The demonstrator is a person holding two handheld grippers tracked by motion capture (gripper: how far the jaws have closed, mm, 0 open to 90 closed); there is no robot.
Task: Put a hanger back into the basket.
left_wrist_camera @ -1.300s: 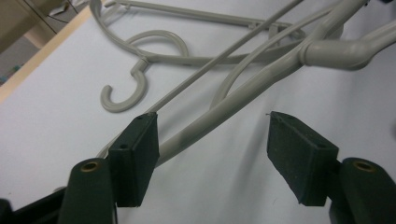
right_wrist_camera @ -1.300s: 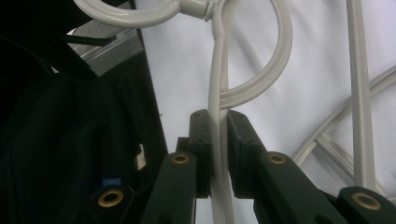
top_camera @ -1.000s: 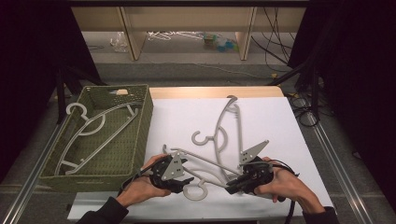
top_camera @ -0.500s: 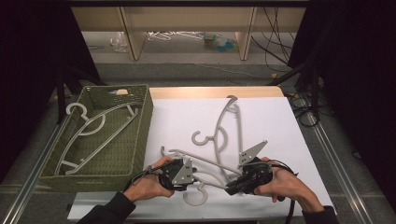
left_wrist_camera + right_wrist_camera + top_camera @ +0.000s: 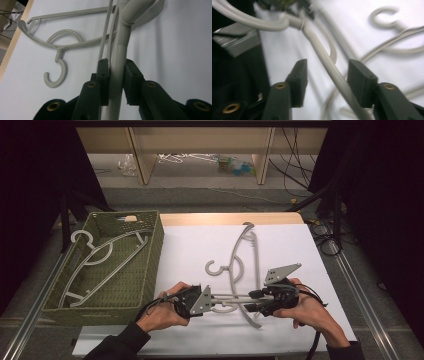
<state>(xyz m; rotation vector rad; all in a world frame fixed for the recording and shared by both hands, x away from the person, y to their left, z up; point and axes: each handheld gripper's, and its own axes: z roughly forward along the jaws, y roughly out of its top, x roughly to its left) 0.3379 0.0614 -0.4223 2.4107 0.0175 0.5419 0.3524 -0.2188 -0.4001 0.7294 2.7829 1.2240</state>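
Bench (image 5: 320, 250), white-topped, carries a green woven plastic basket (image 5: 150, 265) at its left edge, one grey hanger inside (image 5: 95, 265). A second grey plastic hanger (image 5: 240, 255) lies mid-bench. The nearer grey plastic hanger (image 5: 235, 299) is held between both hands near the front edge. Left hand-held gripper (image 5: 116, 82) has just closed, pads clamped on its bar. Right hand-held gripper (image 5: 327, 80) has just been opening; the bar runs between its jaws unpressed. Judged step: handover to the left. Next: withdraw right, carry to basket.
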